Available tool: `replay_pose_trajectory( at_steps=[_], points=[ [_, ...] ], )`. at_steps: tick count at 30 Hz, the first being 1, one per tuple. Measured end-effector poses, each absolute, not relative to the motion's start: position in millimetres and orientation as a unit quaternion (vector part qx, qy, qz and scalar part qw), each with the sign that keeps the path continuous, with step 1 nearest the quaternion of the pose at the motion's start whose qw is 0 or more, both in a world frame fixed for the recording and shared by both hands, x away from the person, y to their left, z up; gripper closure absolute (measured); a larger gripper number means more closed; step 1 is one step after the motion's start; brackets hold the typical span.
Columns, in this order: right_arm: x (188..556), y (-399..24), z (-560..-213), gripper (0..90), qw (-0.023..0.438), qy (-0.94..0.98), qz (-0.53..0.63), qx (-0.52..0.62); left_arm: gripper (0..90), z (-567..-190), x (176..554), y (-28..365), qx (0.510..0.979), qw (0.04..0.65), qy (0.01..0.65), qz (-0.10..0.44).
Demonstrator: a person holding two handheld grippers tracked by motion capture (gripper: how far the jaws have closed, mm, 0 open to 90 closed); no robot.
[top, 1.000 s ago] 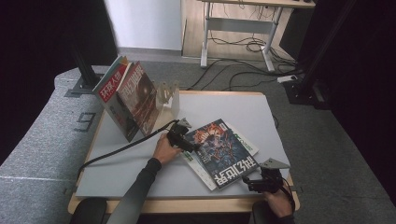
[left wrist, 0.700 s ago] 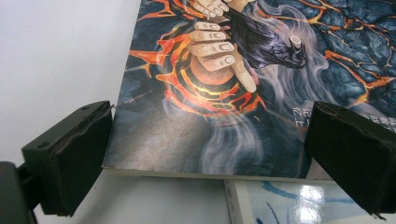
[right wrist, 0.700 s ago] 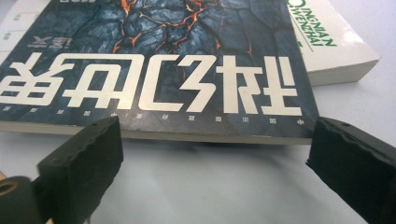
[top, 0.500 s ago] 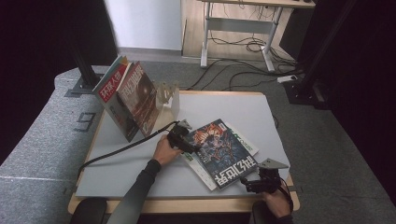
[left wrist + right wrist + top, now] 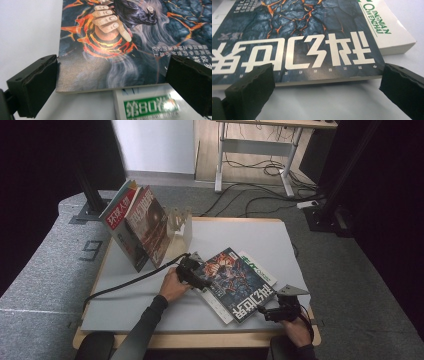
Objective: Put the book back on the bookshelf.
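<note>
So I had the dark magazine [image 5: 234, 282] lying flat near the front of the table [image 5: 260, 237], stacked crooked on a white book [image 5: 257, 268] that stuck out past its far edge. My left gripper [image 5: 196, 281] was at the magazine's left corner and the right gripper [image 5: 270, 313] sat off its near corner by the table edge, both spread wide with nothing between the jaws. In the left gripper view the magazine's bottom edge ran right across the gap, with the white book's green label poking out underneath. My take was that the trick here was catching only the top magazine: come in low and level, slide one jaw under the cover edge without snagging the book below, and close on the spine side so the pages wouldn't fan. I'd have kept the right one ready to pin the white book down. The stand [image 5: 180, 222] with two other magazines [image 5: 135, 222] was at the back left.
</note>
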State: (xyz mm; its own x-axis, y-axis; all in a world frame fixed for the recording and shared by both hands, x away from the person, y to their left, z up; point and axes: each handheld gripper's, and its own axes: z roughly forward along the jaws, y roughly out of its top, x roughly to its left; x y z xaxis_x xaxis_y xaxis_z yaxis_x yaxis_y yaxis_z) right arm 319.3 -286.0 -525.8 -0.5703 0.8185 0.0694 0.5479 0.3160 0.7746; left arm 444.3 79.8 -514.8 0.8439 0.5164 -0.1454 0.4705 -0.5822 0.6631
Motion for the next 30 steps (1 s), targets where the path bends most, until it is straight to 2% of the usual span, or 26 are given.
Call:
replay_pose_trajectory(
  at_steps=[7, 30],
  points=[
    [328, -284, -525, 0.0, 0.168, 0.790, 0.400, 0.434, 0.0, -516, 429, 87, 0.897, 0.350, 0.269, 0.040],
    [353, -268, -524, 0.0, 0.167, 0.799, 0.397, 0.421, 0.0, -515, 384, 117, 0.888, 0.364, 0.280, 0.027]
  ],
)
